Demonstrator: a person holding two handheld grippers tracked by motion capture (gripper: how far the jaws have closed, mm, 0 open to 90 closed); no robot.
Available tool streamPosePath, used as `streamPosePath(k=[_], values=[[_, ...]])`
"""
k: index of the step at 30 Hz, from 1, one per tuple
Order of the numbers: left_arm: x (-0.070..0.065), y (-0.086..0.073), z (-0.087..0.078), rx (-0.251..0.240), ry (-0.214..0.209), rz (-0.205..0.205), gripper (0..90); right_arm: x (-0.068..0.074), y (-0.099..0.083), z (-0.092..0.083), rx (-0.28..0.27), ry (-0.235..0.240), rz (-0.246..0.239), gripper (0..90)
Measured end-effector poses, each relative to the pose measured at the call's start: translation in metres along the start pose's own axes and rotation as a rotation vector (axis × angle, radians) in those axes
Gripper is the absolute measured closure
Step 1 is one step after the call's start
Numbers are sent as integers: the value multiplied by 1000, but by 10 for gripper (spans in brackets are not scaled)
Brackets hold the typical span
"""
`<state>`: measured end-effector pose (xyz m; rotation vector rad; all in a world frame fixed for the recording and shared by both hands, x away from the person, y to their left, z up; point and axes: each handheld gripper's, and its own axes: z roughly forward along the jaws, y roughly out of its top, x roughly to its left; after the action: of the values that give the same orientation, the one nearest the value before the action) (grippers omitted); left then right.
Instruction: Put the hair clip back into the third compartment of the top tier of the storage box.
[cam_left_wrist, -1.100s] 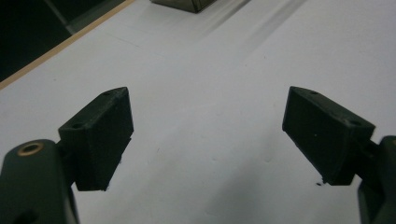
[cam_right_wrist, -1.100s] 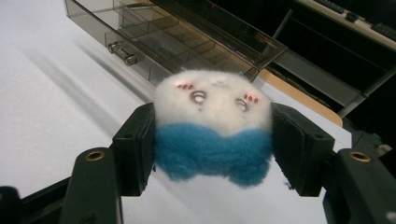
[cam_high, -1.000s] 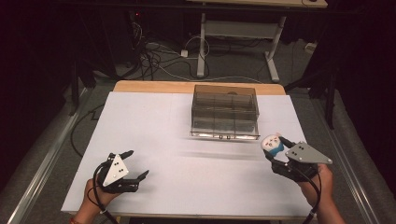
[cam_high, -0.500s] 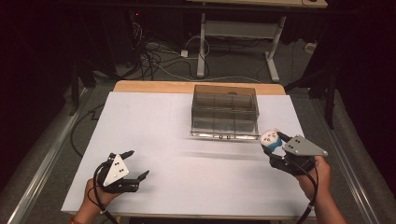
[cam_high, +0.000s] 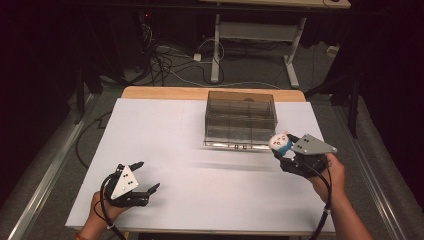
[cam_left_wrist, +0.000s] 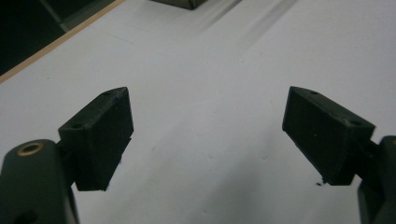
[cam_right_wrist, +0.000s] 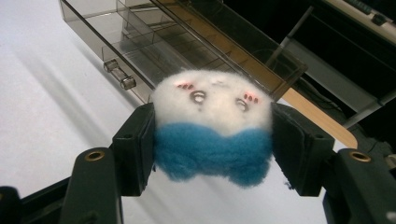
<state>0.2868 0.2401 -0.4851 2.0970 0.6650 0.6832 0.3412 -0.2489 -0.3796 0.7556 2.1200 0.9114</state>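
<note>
Holding the right gripper (cam_high: 283, 148) at the right side of the white tabletop (cam_high: 200, 150), I am keeping its jaws clenched on a small plush toy (cam_high: 280, 142), white on top and blue below, with a little stitched face. In the right gripper view the toy (cam_right_wrist: 212, 126) is sitting squarely between the two black pads, each pad pressing into a fuzzy side, and it is hanging clear of the tabletop. My right hand (cam_high: 332, 172) is coming in from the lower right edge, forearm angling up and inward, the grey three-cornered plate facing up and the gripper pointing toward the front right corner of the clear plastic drawer box (cam_high: 241, 117). The toy is sitting just beside that corner, close to the small handles on the box front.

My left hand (cam_high: 102, 207) is resting low at the near left of the tabletop, well apart from the box. The left gripper (cam_high: 147, 176) is pointing forward and to the right, released, its jaws spreading wide with bare white surface between them in the left gripper view.

The drawer box is standing at the far middle of the tabletop, smoky and see-through, divided into several compartments. I cannot tell whether anything is lying inside them.
</note>
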Motion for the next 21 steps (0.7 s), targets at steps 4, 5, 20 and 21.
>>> streamPosePath(k=[4, 5, 20, 21], values=[[0, 0, 0, 1, -1, 2, 159, 0, 5, 9, 16, 14, -9, 370], [0, 0, 0, 1, -1, 2, 159, 0, 5, 9, 16, 14, -9, 370], [0, 0, 0, 2, -6, 6, 158, -1, 19, 39, 77, 46, 36, 369], [0, 0, 0, 2, -6, 6, 158, -1, 19, 39, 77, 46, 36, 369]])
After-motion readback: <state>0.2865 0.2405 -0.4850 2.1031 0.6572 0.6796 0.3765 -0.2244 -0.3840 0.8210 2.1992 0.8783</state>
